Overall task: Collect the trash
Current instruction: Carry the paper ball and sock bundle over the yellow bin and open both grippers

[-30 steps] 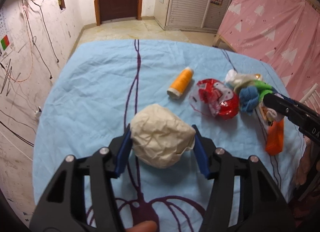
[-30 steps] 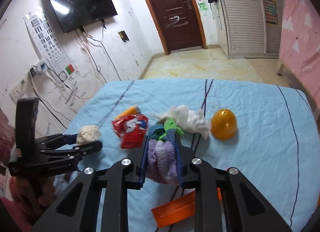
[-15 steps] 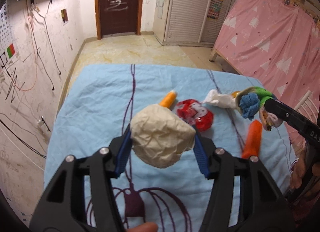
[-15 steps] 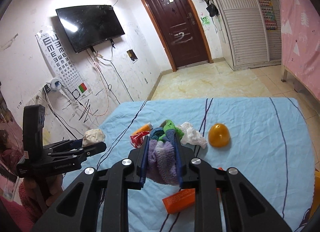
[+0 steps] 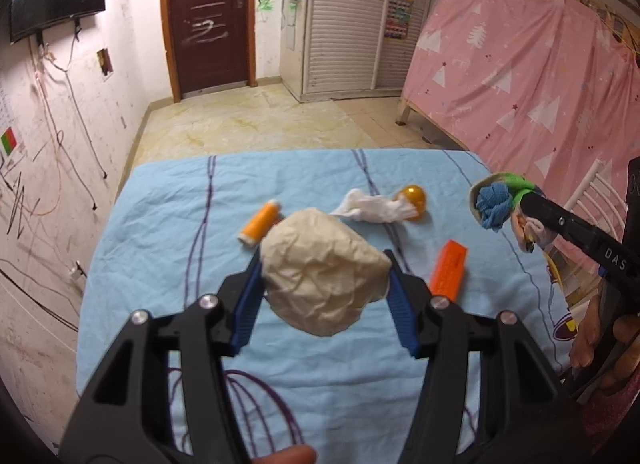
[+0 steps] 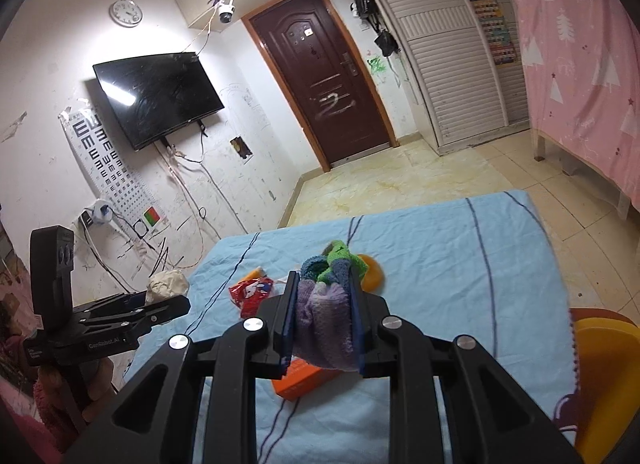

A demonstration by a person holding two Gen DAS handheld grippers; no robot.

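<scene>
Left gripper (image 5: 324,284): clenched on crumpled paper ball (image 5: 324,276), frame centre, above blue sheet (image 5: 160,232).
Right gripper (image 6: 322,316): grasping fuzzy sock bundle (image 6: 328,304), lower centre.
Sheet items: orange spool (image 5: 260,223), white tissue (image 5: 372,208), orange box (image 5: 450,268).

— What can't be made out here?

— In the right wrist view the purple sock (image 6: 326,322) covers most of the orange box (image 6: 298,378) and hides the white tissue entirely. The orange ball (image 6: 370,274) shows only as a sliver behind it.

— And the left wrist view?

— The crumpled paper ball (image 5: 322,274) blocks the red wrapper. The bedsheet's (image 5: 160,224) near edge is lost behind the gripper arms. At the bottom edge a fingertip (image 5: 286,456) is cut off.
</scene>
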